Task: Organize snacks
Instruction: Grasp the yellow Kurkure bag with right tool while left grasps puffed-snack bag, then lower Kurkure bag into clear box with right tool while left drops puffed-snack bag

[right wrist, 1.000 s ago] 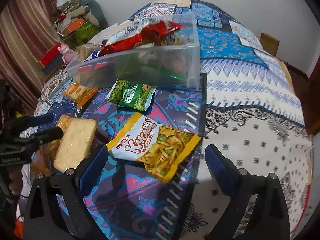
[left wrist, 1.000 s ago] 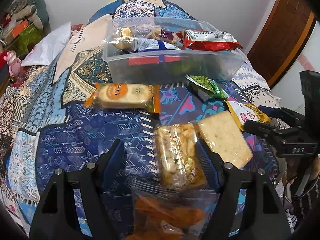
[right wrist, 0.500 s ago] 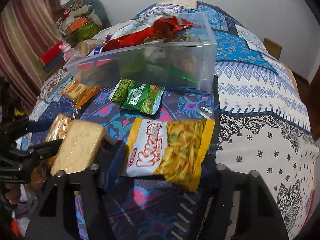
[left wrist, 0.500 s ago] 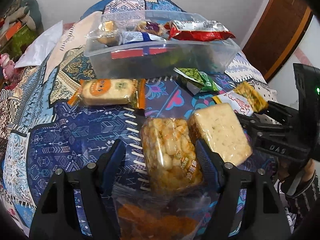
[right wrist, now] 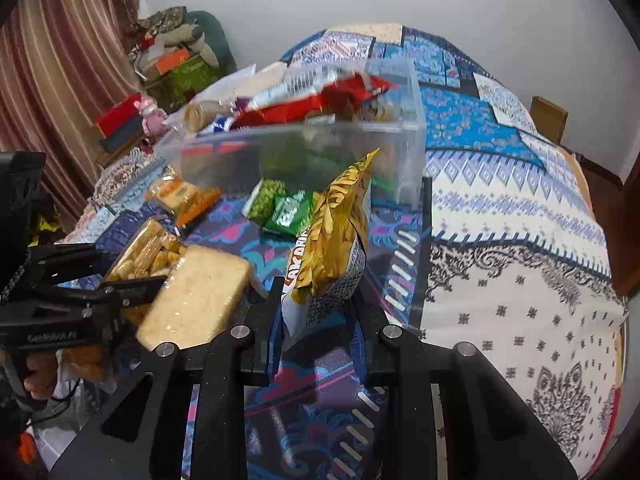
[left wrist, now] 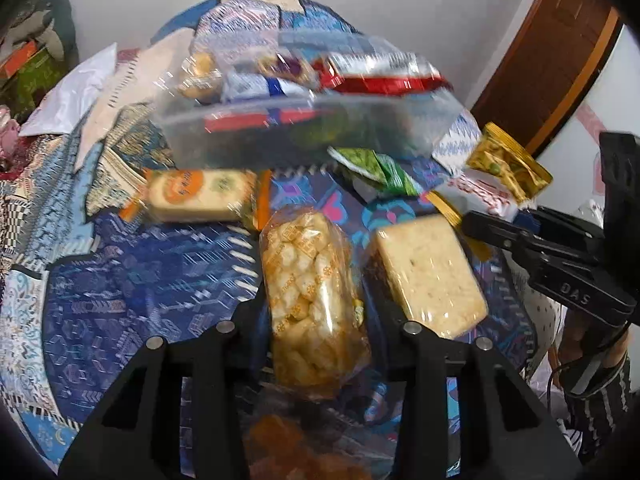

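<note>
Both grippers have a snack in hand. The left gripper [left wrist: 320, 308] is closing on the clear puff pack [left wrist: 312, 292]; the pack sits between the jaws and the pads look to be pressing its sides already. The right gripper [right wrist: 316, 320] is clamped on the lower end of the yellow chip bag [right wrist: 332, 248], which stands tilted up toward 12 o'clock.

The clear bin [right wrist: 304, 152], already heaped with snacks, lies on the bed [right wrist: 520, 240] at 12 o'clock from both grippers. The step in hand, I judge, is carrying both packs to it.

To do it well:
- Lift each pack clear of the bedspread before moving toward 12 o'clock. The cracker slab [left wrist: 428, 276] lies just beside the puff pack at 3 o'clock and could drag along.
- Squeeze lightly; both packs hold brittle food and trapped air.
- Clear the bin's near wall, then let go over a low spot, since the red packet [right wrist: 320, 100] already rides above the rim.
- Keep the two grippers from crossing; take one side each.
</note>
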Action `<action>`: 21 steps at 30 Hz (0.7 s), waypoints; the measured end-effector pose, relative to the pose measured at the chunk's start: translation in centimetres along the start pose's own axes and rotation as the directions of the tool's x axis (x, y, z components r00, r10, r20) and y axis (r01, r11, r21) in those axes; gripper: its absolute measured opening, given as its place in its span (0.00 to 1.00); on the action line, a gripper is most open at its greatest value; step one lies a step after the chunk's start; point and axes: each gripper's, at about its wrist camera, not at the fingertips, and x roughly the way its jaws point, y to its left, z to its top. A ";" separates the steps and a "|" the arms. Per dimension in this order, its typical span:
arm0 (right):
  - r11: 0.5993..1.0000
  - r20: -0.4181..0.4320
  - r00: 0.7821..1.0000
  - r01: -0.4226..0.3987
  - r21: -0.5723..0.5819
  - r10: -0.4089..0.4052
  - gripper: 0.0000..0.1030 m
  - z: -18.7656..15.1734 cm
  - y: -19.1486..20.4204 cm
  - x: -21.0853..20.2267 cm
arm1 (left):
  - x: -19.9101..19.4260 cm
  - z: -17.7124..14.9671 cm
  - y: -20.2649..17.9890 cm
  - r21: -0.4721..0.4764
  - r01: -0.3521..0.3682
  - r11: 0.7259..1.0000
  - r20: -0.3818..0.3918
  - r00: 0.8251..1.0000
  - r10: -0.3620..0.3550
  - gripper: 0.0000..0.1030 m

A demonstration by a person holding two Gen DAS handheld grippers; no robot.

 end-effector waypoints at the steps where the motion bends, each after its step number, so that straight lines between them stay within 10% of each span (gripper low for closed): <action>1: 1.000 0.011 1.000 -0.001 -0.001 0.001 0.25 0.2 0.1 -0.4 | -0.4 0.2 0.2 -0.004 -0.001 1.000 0.012 1.000 0.001 0.39; 21: 0.997 0.162 0.986 -0.037 -0.072 0.048 0.25 8.6 2.7 -1.9 | -6.0 9.8 1.8 -0.016 -0.080 0.997 0.260 0.962 0.081 0.39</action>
